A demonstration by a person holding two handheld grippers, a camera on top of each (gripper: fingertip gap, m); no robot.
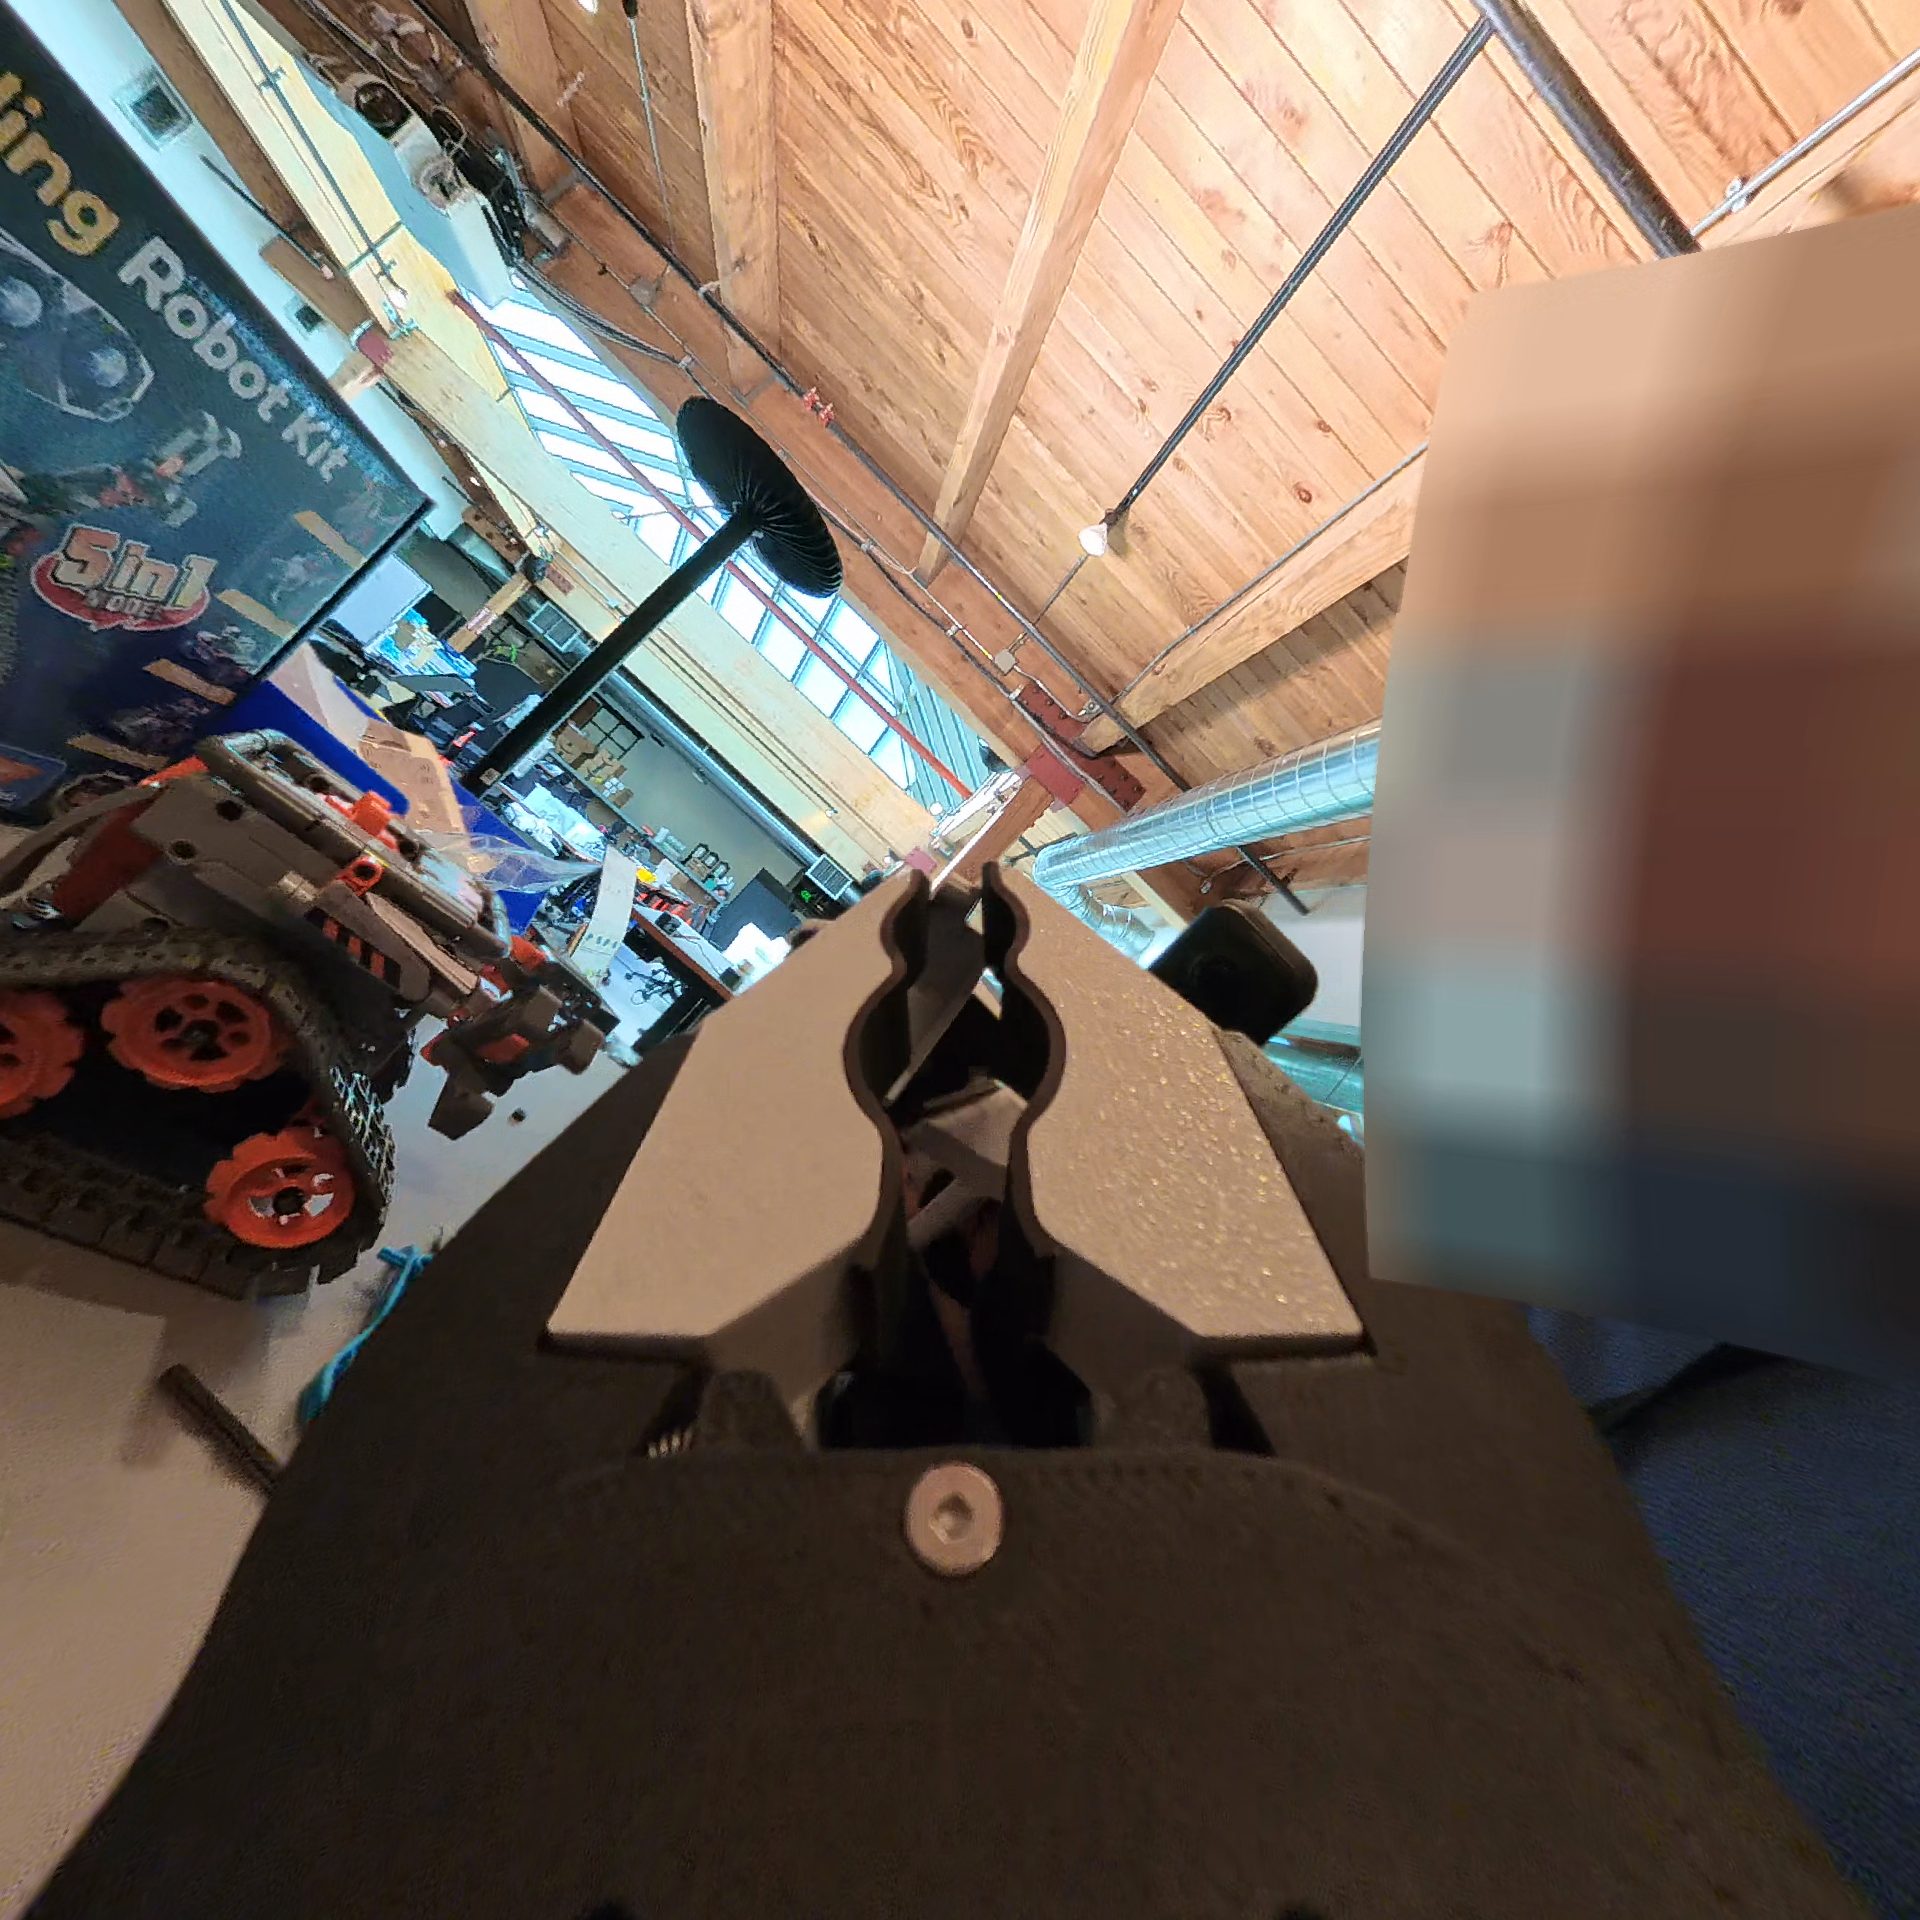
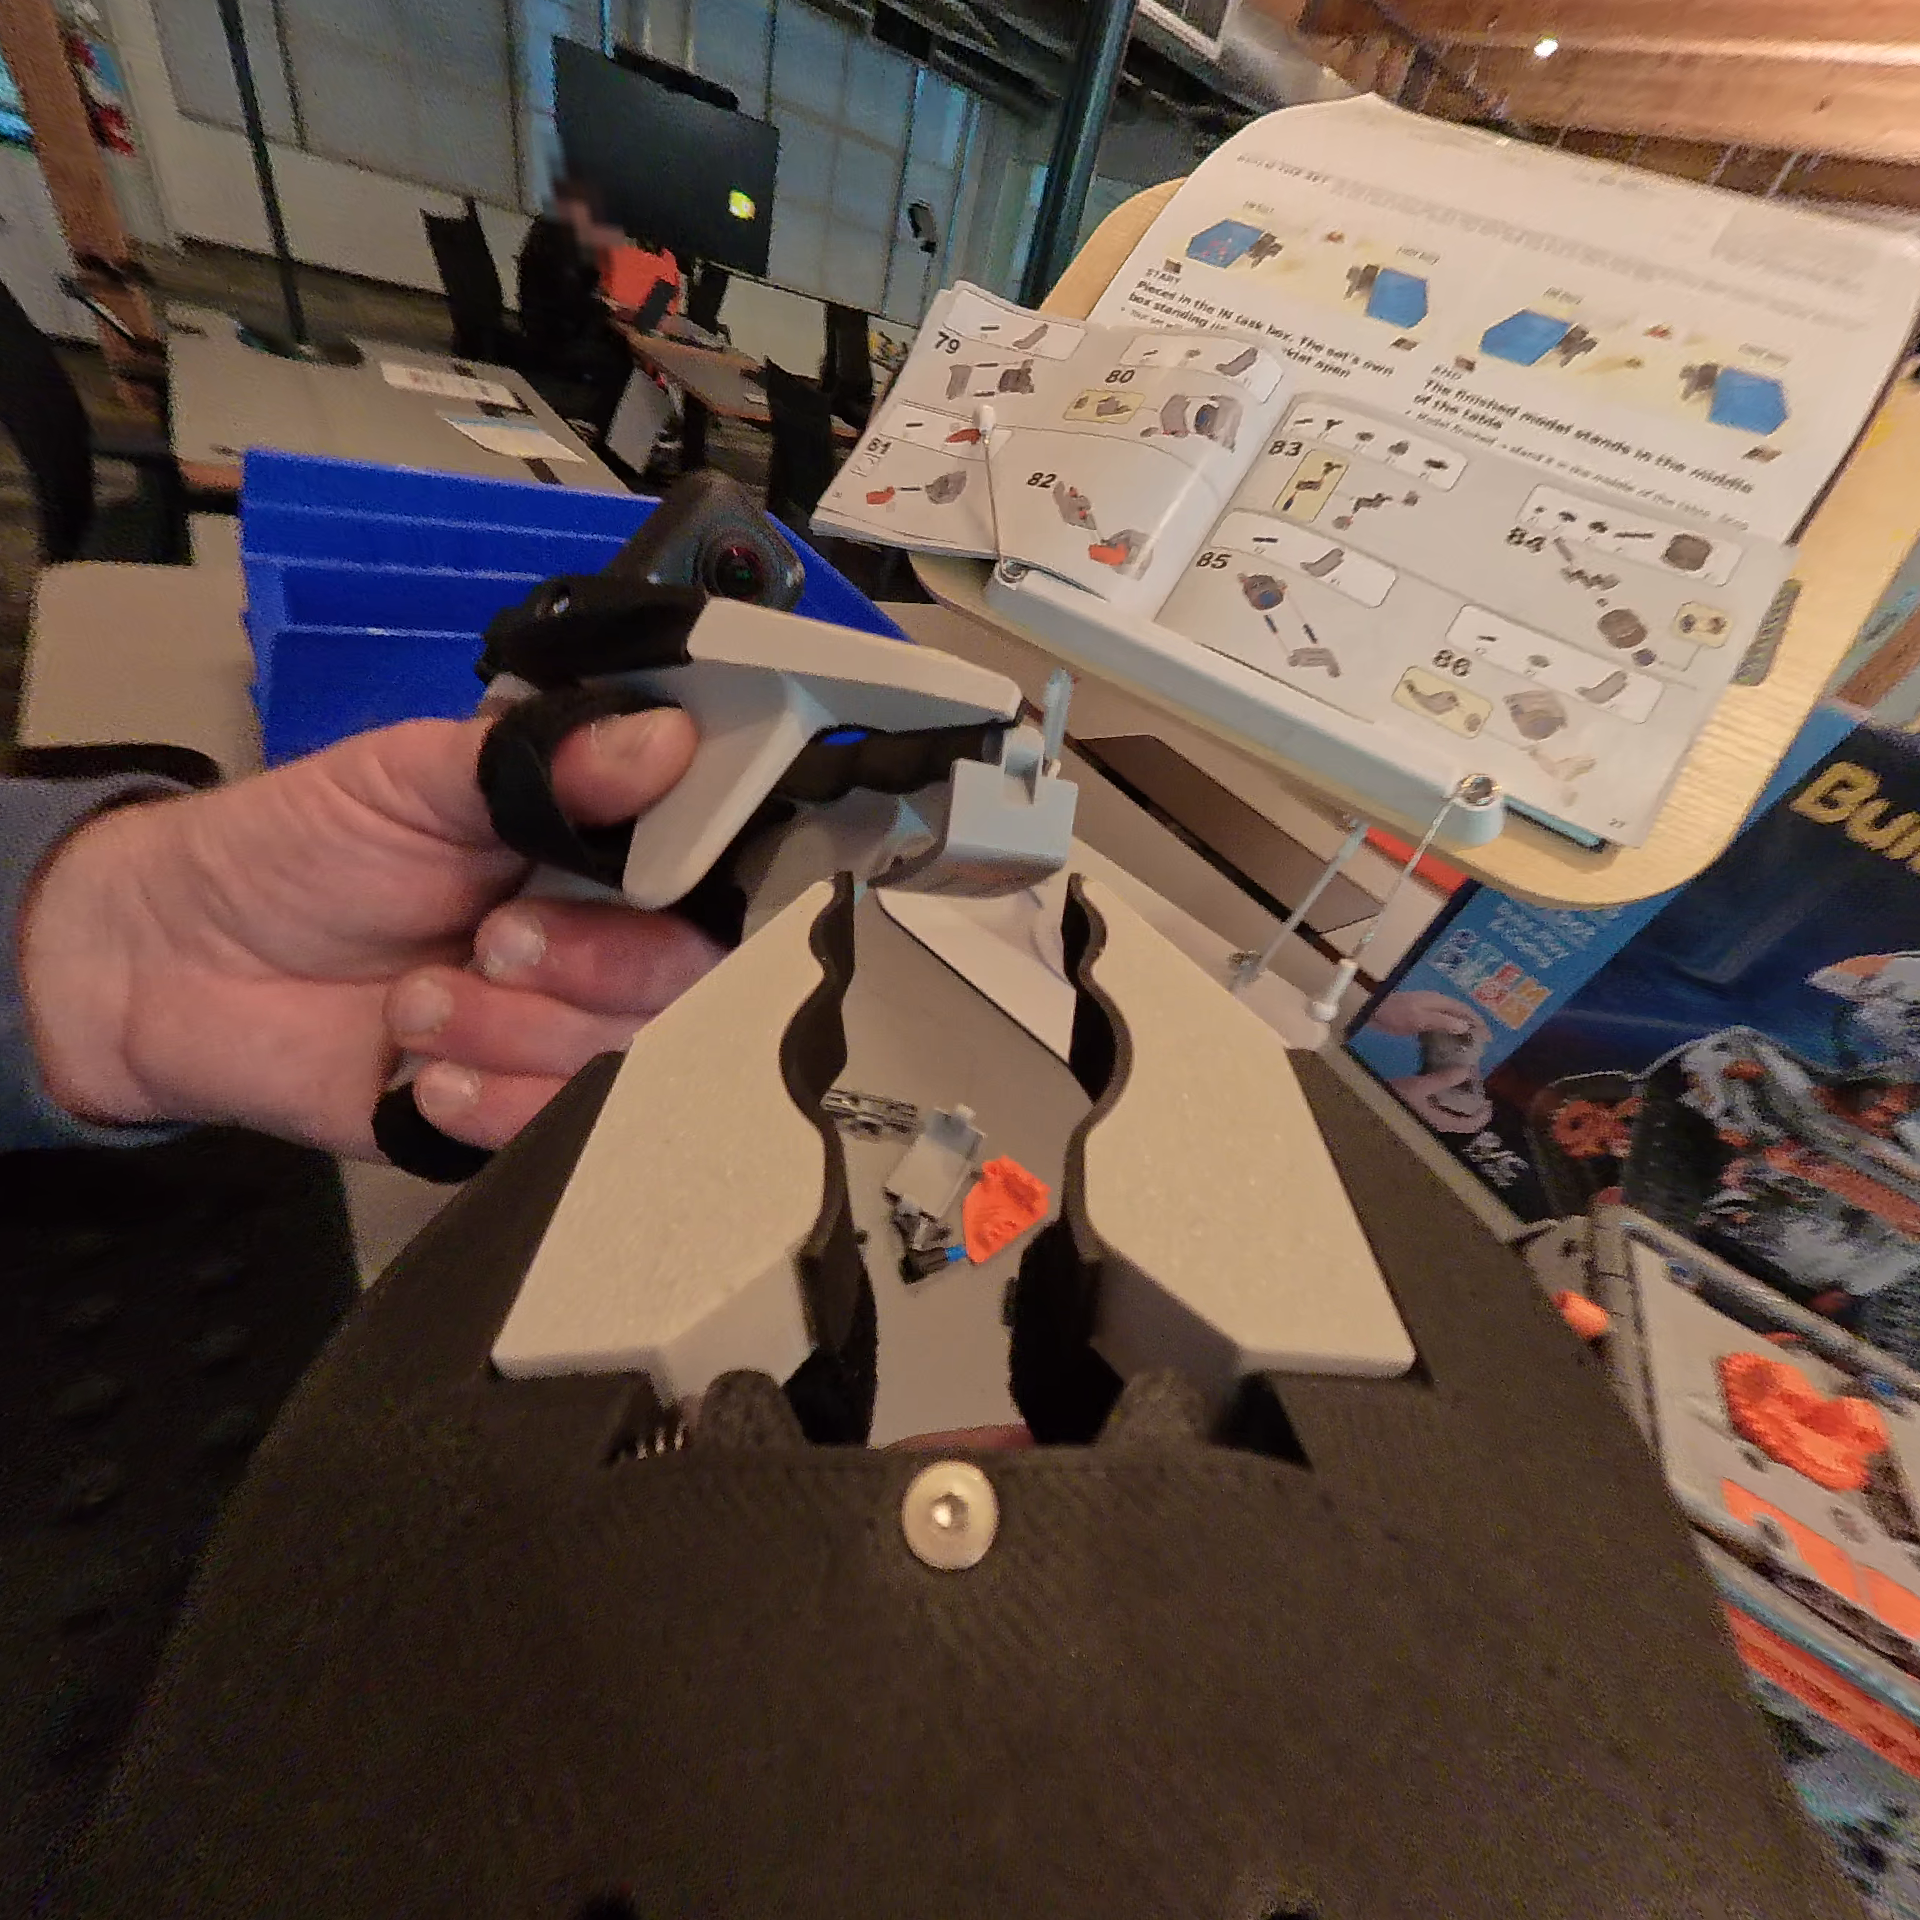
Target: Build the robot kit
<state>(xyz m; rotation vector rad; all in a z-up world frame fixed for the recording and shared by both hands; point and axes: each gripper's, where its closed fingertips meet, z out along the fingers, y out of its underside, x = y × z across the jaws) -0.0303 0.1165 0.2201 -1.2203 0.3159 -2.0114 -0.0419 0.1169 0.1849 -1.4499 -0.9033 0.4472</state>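
Between the left tongs (image 1: pixel 954 883), nearly closed, a grey piece (image 2: pixel 1003 821) shows only from the right tongs (image 2: pixel 961 904), open and empty.

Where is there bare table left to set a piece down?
Bare table lies next to the tracked robot model, beside a black axle. Crowded: loose parts beyond the open right gripper, between the blue bin and kit box. The left gripper holds a grey part nearby.

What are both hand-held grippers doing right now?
Left hand-held gripper: shut on a grey piece.
Right hand-held gripper: open, holding nothing.
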